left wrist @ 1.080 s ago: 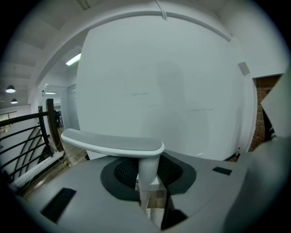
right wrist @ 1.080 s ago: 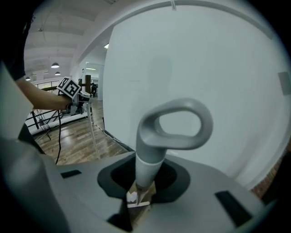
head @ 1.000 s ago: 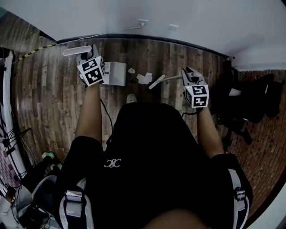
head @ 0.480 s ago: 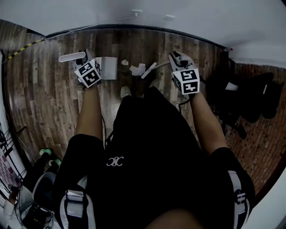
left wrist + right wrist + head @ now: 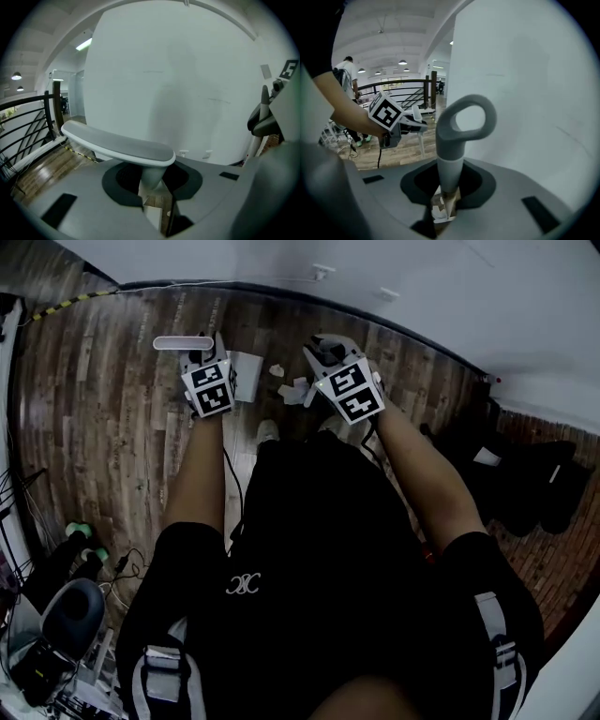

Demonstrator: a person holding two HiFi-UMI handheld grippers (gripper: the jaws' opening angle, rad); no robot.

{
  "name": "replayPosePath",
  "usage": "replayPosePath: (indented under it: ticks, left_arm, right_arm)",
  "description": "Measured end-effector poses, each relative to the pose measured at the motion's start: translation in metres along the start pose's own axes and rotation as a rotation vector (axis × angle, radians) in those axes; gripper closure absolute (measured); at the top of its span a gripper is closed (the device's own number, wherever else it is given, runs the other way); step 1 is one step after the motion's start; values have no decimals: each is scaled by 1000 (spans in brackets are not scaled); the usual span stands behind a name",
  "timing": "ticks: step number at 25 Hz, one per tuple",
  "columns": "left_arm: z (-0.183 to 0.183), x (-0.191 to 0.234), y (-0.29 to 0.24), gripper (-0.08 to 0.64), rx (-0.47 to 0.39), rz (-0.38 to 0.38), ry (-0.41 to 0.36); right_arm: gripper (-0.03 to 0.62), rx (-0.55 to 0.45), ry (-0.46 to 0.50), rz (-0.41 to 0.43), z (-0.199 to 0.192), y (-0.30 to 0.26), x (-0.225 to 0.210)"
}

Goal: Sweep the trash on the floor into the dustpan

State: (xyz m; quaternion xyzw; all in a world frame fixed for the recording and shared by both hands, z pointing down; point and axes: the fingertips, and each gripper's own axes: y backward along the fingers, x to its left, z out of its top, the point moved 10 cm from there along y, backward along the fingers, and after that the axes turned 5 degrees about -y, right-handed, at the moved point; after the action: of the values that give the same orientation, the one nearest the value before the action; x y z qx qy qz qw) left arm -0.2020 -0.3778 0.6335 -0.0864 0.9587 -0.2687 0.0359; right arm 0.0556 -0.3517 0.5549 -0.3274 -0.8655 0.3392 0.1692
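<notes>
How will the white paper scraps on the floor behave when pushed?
The paper scraps look crumpled and thin, so the broom will probably tumble them lightly. The plank floor looks smooth, so they likely slide easily toward the dustpan.

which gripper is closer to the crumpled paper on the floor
Right. The right gripper, shut on the broom handle, hangs just right of the crumpled paper in the head view; the left gripper, holding the dustpan, is farther left.

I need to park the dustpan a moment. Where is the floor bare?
Bare planks lie left of the left claw, out to the striped tape. Between it and the right claw it is crowded: dustpan, paper scraps. Cables and gear fill the lower left.
</notes>
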Motion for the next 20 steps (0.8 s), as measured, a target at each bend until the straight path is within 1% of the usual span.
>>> replayPosePath:
  ticks: [3,5,9,12,14,17,20]
  left_arm:
    - [-4,7,4,465,10,-31,12]
    - [-6,12,9,462,2,-42,23]
    - [-8,20,12,457,-4,-75,34]
    - [-10,26,13,454,-3,-92,36]
    - [-11,29,14,449,-5,-100,41]
    - [-12,32,13,445,-10,-114,45]
    - [-13,34,12,445,-7,-121,32]
  right_arm:
    - [512,-25,57,79,23,-21,36]
    - [512,-53,72,104,38,-30,54]
    - [512,-115,42,141,67,-43,78]
    - [512,-152,39,174,79,-45,88]
    - [512,-171,33,178,84,-44,90]
    - [512,-173,14,150,84,-41,85]
    - [512,-173,-10,121,82,-35,78]
